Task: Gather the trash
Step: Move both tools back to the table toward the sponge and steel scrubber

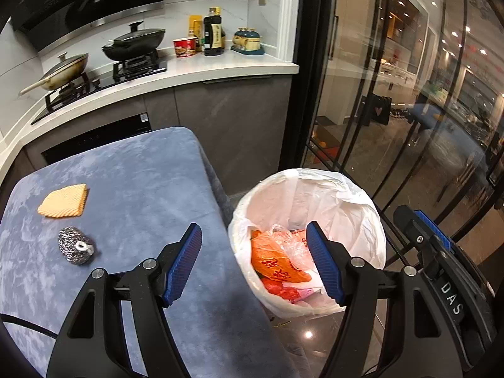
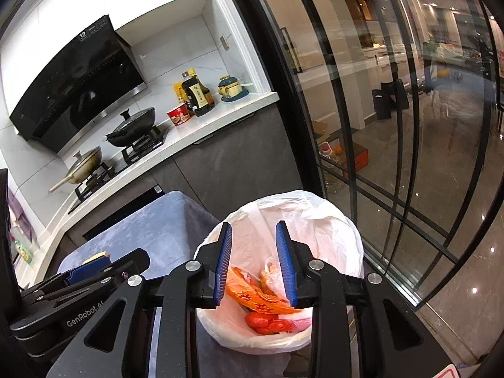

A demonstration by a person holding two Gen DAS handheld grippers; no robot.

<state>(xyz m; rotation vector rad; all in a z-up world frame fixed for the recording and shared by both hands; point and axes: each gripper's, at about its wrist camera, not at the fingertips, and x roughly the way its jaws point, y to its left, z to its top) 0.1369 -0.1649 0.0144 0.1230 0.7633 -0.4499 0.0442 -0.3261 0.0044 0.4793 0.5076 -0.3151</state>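
Observation:
A round bin with a white liner [image 1: 334, 195] stands on the floor right of the blue-covered table [image 1: 135, 170]; it also shows in the right wrist view [image 2: 324, 220]. Inside lie an orange printed bag [image 1: 277, 264], clear plastic and red scraps [image 2: 267, 323]. My left gripper [image 1: 253, 236] is open and empty, straddling the table edge and the bin rim. My right gripper [image 2: 253, 236] is open and empty, above the bin. On the table lie an orange cloth [image 1: 64, 201] and a steel wool scrubber [image 1: 75, 245].
A kitchen counter [image 1: 204, 69] behind the table carries two pans on a stove [image 1: 132, 63], a red noodle cup [image 1: 185, 46], a dark bottle [image 1: 213, 36] and a condiment set. A black-framed glass partition [image 1: 409, 110] runs right of the bin.

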